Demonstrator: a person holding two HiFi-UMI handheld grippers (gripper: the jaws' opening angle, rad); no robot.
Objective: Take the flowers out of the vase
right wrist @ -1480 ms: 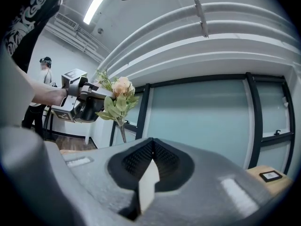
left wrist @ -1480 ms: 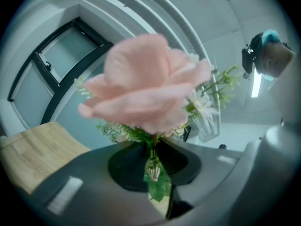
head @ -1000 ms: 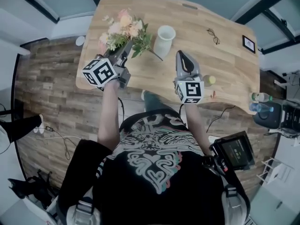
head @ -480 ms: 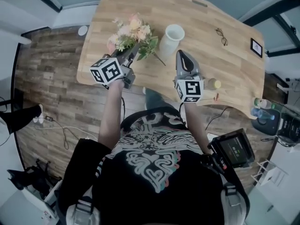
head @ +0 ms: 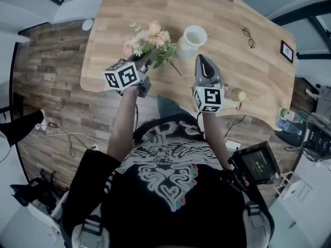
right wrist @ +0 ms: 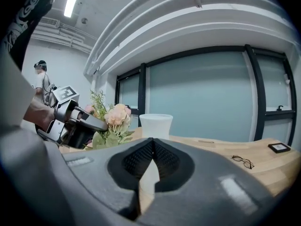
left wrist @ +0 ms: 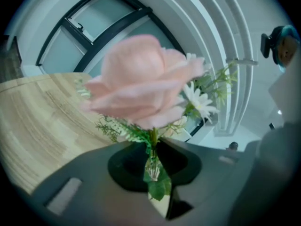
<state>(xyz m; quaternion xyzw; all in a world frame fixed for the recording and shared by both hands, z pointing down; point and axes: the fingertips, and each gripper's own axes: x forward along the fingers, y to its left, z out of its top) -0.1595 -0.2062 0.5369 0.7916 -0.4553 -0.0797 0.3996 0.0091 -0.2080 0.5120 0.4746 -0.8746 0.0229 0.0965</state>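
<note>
Head view: flowers (head: 147,41) out of vase (head: 192,39), beside it.
Left gripper (left wrist: 152,150): clamped on stems, likely sparing the blooms.
Right gripper (right wrist: 151,147): jaws together, empty, apparently idle.

Left grey two-jaw gripper (head: 147,63): jaws clamped on thin green flower stems (left wrist: 151,146), forearm extended over light wooden table (head: 258,61) near edge. Right grey two-jaw gripper (head: 202,61): jaws together, empty, pointing across same table.
</note>
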